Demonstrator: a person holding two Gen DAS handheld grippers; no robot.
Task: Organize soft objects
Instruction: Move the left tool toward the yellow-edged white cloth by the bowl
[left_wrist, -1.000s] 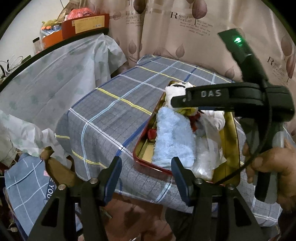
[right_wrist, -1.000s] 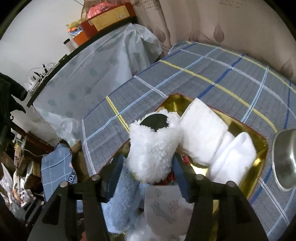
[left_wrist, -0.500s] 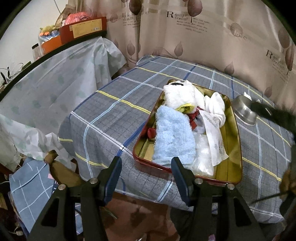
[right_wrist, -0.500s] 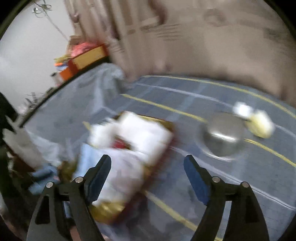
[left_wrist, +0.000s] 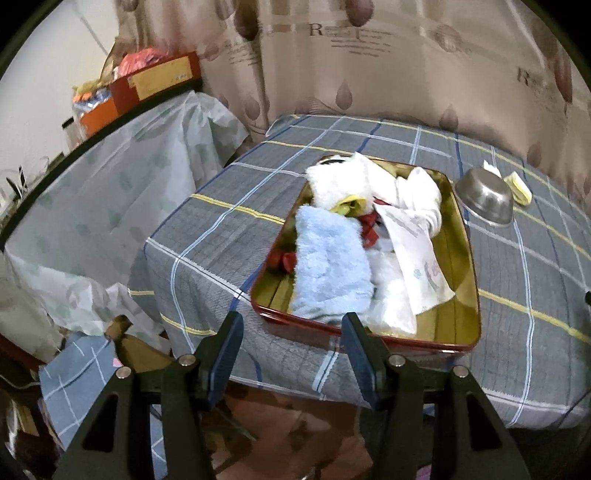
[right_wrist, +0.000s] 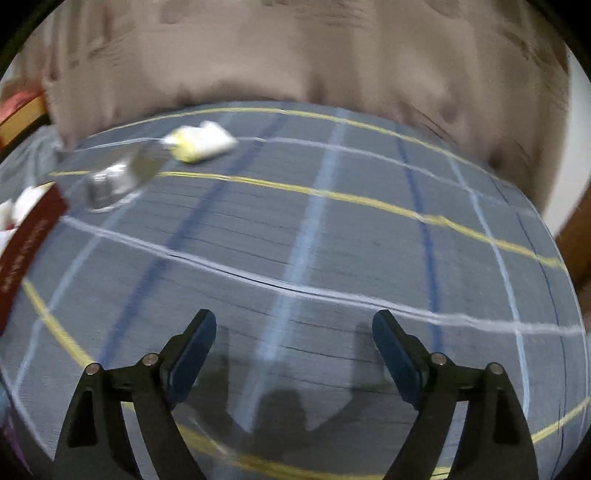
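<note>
A red tin tray with a gold inside (left_wrist: 458, 258) sits on the checked tablecloth. It holds a light blue towel (left_wrist: 328, 266), a white fluffy toy (left_wrist: 340, 181), white rolled cloths (left_wrist: 421, 195), a printed white cloth (left_wrist: 413, 251) and red bits. My left gripper (left_wrist: 291, 332) is open and empty, just before the tray's near edge. My right gripper (right_wrist: 293, 347) is open and empty, low over bare cloth right of the tray (right_wrist: 26, 243). A small yellow and white soft thing (right_wrist: 199, 142) lies far on the table; it also shows in the left wrist view (left_wrist: 517, 184).
A steel bowl (left_wrist: 485, 195) stands right of the tray, blurred in the right wrist view (right_wrist: 118, 177). A curtain hangs behind the table. A covered shelf with boxes (left_wrist: 155, 79) stands at the left. Cloth and bags lie on the floor (left_wrist: 74, 369).
My right gripper let go of the white fluffy toy in the tray, opened, and swung right over bare tablecloth. My left gripper stayed open near the tray's front edge.
</note>
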